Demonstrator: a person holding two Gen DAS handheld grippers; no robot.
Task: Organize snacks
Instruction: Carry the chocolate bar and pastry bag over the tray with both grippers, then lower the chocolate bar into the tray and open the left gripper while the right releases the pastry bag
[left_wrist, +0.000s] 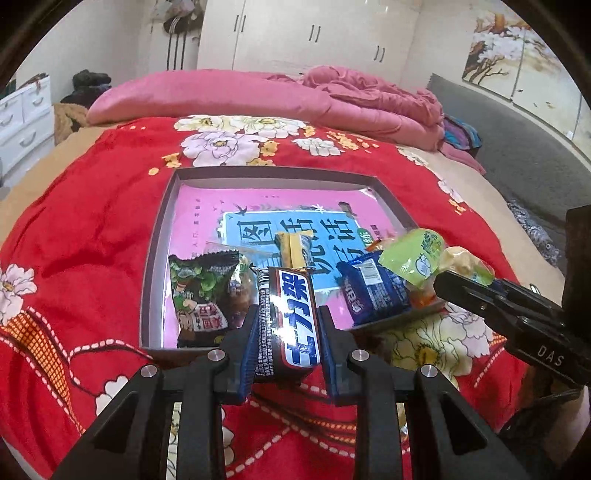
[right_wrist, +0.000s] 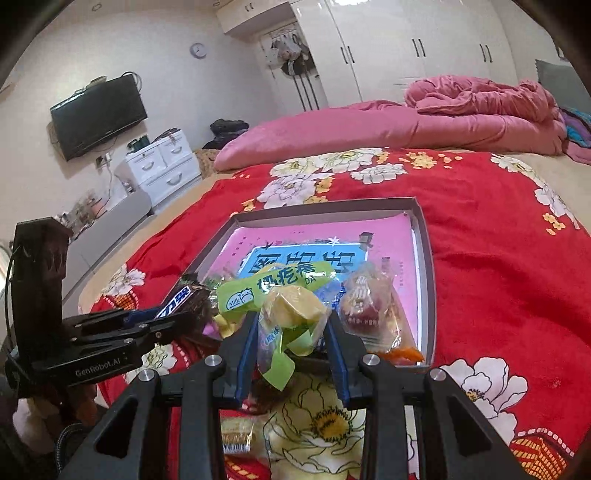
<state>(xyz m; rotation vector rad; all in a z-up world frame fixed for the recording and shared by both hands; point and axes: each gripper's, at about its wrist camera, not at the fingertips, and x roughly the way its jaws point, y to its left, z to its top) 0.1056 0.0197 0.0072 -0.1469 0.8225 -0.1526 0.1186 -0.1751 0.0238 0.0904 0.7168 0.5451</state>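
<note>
Left wrist view: left gripper (left_wrist: 288, 332) is clamped on a chocolate bar (left_wrist: 291, 321), its blue pads pressing the wrapper's two long sides. The bar's long axis runs along the fingers, straight toward the box (left_wrist: 162, 236), and its far end already hangs over the near rim. The box lies dead ahead and below on the red blanket (left_wrist: 92, 221), with a green nut packet (left_wrist: 199, 295), a yellow bar (left_wrist: 291, 247) and a blue biscuit packet (left_wrist: 373, 291) lying inside near the front. The right gripper (left_wrist: 443, 282) comes in from the right edge, carrying a green-and-yellow packet (left_wrist: 417, 258) above the box's near right corner.

Right wrist view: the right gripper (right_wrist: 291, 332) is closed on the green-and-yellow packet (right_wrist: 284, 310), which bunches up loosely between the pads and stands more upright than lengthwise. The box (right_wrist: 428, 280) sits just ahead and slightly right, a clear packet of red sweets (right_wrist: 369, 310) resting at its near edge. The left gripper (right_wrist: 162, 332) enters from the left with the chocolate bar (right_wrist: 184, 299) pointing at the box's near left corner.

Both loads look about equally near the rim, so I judge a short forward carry and release would land each inside.
</note>
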